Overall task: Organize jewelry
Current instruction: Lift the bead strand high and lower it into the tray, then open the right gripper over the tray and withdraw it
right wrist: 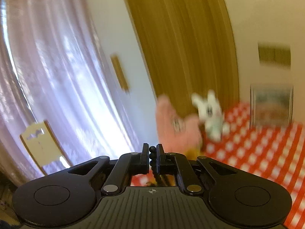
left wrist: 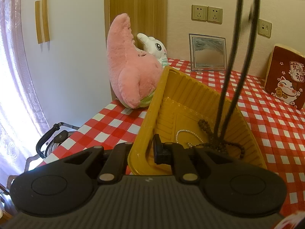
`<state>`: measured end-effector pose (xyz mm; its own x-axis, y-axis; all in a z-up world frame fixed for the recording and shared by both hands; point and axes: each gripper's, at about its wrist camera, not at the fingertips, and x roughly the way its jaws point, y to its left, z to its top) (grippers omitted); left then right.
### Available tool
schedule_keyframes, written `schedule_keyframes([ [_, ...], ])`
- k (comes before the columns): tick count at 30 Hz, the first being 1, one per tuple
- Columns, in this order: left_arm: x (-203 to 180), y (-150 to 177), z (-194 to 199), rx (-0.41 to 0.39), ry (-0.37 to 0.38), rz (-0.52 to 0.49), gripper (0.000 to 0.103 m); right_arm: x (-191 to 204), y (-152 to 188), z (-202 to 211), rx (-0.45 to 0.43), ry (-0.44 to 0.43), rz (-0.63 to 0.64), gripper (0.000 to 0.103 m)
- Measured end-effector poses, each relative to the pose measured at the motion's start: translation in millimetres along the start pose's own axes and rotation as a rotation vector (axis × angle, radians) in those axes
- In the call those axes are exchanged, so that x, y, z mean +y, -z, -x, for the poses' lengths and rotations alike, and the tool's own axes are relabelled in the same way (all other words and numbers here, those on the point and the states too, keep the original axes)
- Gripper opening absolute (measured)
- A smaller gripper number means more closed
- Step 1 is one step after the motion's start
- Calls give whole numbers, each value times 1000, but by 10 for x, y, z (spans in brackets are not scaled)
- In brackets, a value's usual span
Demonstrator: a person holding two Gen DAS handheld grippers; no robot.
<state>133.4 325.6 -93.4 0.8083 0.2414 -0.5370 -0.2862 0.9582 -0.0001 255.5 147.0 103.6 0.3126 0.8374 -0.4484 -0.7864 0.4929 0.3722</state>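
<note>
A yellow ribbed plastic tray point(left wrist: 158, 103) is tilted up on the red checked table, and my left gripper point(left wrist: 142, 150) is shut on its near rim. In the tray lie a brown bead string point(left wrist: 205, 126), a white pearl strand point(left wrist: 187, 132) and a small silver piece point(left wrist: 189, 144). A long black bead necklace point(left wrist: 233, 61) hangs from above with its lower end in the tray. My right gripper point(right wrist: 152, 155) is shut on the black bead necklace point(right wrist: 152, 155), high above the table; this view is blurred.
A pink plush star point(left wrist: 129, 66) and a white plush rabbit point(left wrist: 155, 47) lean at the table's back corner. A framed picture point(left wrist: 207, 52) and a red lucky-cat cushion point(left wrist: 285, 78) stand along the back wall. A chair point(left wrist: 51, 139) is left of the table.
</note>
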Motion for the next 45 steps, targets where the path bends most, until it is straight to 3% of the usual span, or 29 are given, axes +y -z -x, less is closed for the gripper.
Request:
schedule_keyframes([
  [6,4,-1,0,1,1,2,10,-356,545,-538,171,53,-104,7],
  [10,7,-3,-1,2,1,3,10,-460,716,-654,196,54,-144,7],
  [16,10,-1,-5,3,2,4,10,-432,697,-721,205,35,-128,8],
  [17,11,1,-5,4,2,4,10,-415,702,-719,208,34,-123,14],
  [20,13,8,-5,5,2,4,10,-427,741,-707,199,43,-135,57],
  [21,14,6,-7,4,2,4,10,-435,752,-692,191,44,-141,59],
  [29,28,21,-22,8,-3,2,10,-515,907,-459,188,110,-155,61],
  [40,87,35,-170,32,-2,43,12,-704,1401,-31,210,292,-168,63],
  [45,70,41,-324,53,23,65,12,-811,1536,158,210,319,-227,63],
])
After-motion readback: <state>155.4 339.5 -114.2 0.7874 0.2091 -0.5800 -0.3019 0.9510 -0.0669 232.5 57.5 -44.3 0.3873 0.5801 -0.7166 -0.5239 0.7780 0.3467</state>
